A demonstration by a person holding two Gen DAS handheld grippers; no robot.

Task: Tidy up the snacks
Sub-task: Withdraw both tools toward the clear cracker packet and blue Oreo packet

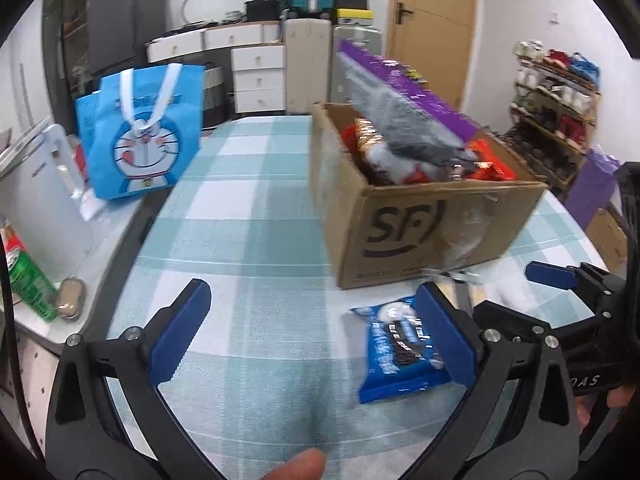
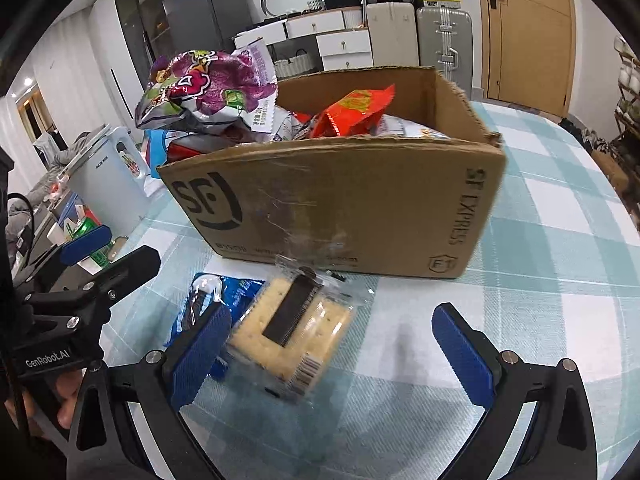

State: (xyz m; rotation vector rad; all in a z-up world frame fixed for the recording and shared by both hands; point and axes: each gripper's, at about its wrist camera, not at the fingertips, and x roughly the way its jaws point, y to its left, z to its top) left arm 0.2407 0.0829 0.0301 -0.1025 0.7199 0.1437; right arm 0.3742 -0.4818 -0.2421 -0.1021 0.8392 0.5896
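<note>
Both fingers spread wide, cracker pack (long axis toward box), flat.

Blue cartoon tote bag beside a white appliance.

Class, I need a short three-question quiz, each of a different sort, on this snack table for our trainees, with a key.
1. True or false: the cardboard box stands empty.
2. Which packet lies partly on top of the blue biscuit packet?
A. the clear cracker packet
B. the purple snack bag
C. the orange packet
3. Fill in: both the left claw and the right claw are ____, gripping nothing.

Key:
1. False; it is heaped with snacks.
2. A
3. open
</note>
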